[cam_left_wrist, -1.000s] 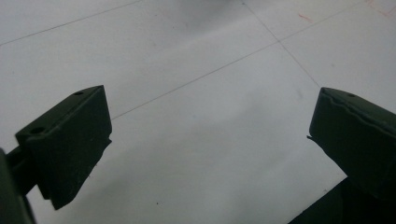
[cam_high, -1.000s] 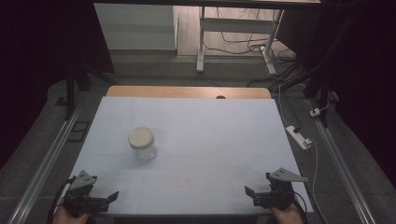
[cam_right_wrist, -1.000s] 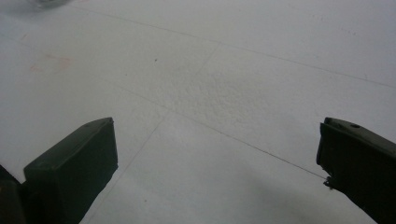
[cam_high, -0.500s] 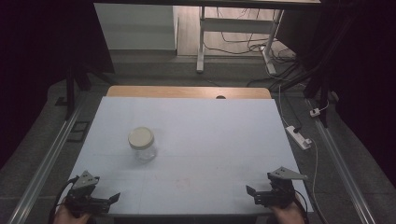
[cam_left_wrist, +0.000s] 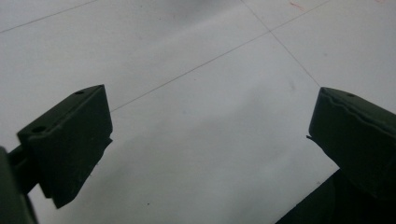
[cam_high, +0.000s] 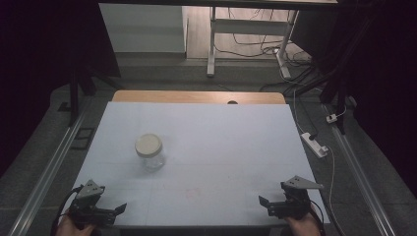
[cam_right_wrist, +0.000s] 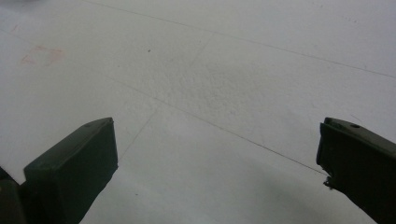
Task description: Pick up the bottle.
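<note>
A clear glass jar with a cream lid stands upright on the white table, left of centre. My left gripper rests at the near left corner, well below the jar, jaws wide apart with nothing between them. At the near right corner my right gripper is open too and holds nothing. In the left gripper view the left gripper spans bare white tabletop. The right gripper likewise frames bare tabletop in the right gripper view.
A wooden strip runs along the table's far edge. A white power strip lies on the floor to the right. Metal rails flank the table, and desk legs with cables stand beyond it. A faint pink stain marks the tabletop.
Both grippers have drifted slightly toward the near edge of the table. The jar has not moved.
</note>
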`<state>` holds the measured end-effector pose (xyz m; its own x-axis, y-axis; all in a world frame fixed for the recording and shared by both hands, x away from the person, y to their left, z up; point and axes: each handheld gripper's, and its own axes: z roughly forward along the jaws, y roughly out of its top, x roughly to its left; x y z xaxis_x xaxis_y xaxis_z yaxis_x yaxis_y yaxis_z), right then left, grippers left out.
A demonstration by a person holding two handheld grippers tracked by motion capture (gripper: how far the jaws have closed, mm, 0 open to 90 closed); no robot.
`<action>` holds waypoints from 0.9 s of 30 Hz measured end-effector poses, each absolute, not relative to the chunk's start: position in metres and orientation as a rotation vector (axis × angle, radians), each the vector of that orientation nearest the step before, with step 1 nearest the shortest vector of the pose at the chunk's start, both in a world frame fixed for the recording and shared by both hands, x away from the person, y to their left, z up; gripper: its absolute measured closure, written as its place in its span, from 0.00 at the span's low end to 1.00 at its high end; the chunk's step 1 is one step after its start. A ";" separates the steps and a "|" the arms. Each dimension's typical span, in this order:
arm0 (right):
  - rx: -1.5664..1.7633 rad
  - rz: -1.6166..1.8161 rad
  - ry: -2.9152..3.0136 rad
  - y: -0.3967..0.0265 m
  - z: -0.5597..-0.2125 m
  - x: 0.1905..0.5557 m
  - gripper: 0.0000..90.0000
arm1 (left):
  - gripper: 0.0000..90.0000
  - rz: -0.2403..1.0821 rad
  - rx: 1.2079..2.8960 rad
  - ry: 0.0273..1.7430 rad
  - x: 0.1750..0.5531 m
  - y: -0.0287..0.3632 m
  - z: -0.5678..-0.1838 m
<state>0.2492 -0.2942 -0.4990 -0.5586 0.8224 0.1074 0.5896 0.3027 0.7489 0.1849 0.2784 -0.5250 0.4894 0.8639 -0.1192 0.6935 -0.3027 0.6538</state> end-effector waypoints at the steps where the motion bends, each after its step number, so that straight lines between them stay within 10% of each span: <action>1: 1.279 1.115 2.279 -0.294 -0.499 0.249 0.00 | 0.00 0.335 2.085 1.280 0.185 0.278 -0.525; 27: 1.245 1.113 2.307 -0.292 -0.499 0.249 0.00 | 0.00 0.357 2.046 1.153 0.202 0.268 -0.514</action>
<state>0.2491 -0.2924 -0.4992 -0.5834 0.8060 0.1002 0.5800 0.3270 0.7461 0.2019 0.2680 -0.5139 0.5560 0.8234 -0.1135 0.6149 -0.3156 0.7227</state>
